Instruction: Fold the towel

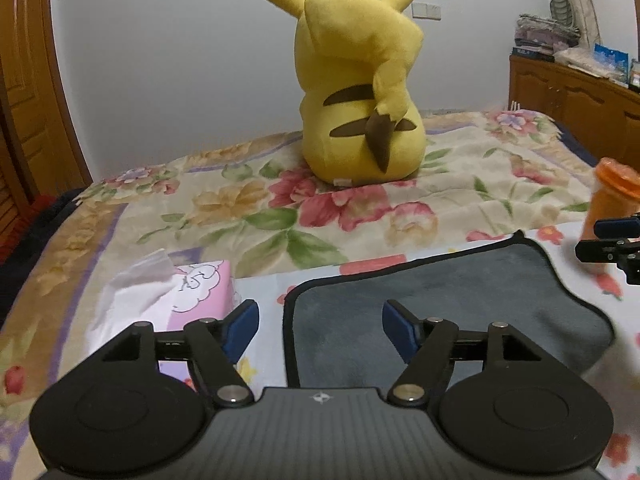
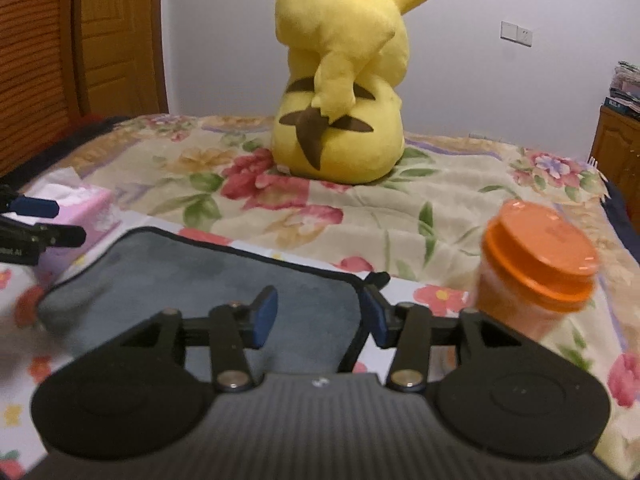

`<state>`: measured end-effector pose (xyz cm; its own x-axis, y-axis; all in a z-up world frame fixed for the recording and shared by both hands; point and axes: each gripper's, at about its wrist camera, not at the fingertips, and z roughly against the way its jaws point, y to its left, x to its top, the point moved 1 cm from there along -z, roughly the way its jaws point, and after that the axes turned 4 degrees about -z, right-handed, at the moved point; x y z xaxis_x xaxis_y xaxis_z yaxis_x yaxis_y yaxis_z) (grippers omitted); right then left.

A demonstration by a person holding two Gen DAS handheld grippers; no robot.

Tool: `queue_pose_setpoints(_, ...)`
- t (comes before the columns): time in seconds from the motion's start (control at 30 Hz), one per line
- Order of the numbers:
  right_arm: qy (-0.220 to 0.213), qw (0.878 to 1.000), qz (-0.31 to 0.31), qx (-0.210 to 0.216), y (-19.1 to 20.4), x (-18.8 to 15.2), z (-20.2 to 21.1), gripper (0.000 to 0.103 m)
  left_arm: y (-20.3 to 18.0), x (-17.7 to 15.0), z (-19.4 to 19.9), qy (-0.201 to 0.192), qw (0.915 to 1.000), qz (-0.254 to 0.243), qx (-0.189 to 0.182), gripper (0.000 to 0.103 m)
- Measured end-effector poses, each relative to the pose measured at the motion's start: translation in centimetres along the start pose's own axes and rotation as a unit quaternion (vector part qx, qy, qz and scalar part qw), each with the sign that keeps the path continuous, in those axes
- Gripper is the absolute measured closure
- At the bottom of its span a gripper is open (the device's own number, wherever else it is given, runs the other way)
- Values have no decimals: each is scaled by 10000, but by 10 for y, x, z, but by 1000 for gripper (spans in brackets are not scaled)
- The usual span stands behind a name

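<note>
Both fingers wide apart, empty; grey towel [image 1: 420, 304] flat, long axis left-right across bed [image 1: 280, 208].

The near part of the gray towel [image 1: 440, 312] is hidden behind the left gripper [image 1: 320, 330]. The orange jar [image 2: 536, 268] looks blurry, and in the left view the picture's edge cuts it off. The pink tissue box [image 1: 200, 292] is partly hidden too. The things on the wooden cabinet [image 1: 572, 92] are too small to tell.
</note>
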<state>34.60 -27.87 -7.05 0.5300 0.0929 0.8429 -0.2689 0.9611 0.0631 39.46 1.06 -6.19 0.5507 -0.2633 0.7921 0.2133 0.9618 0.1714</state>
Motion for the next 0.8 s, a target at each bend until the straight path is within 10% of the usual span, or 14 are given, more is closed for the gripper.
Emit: queue_pose_setpoints(0.8, -212, 9994, -253, -40, 13, -5, 134, 53, -11, -12, 139, -105, 9999, -35, 19, 21)
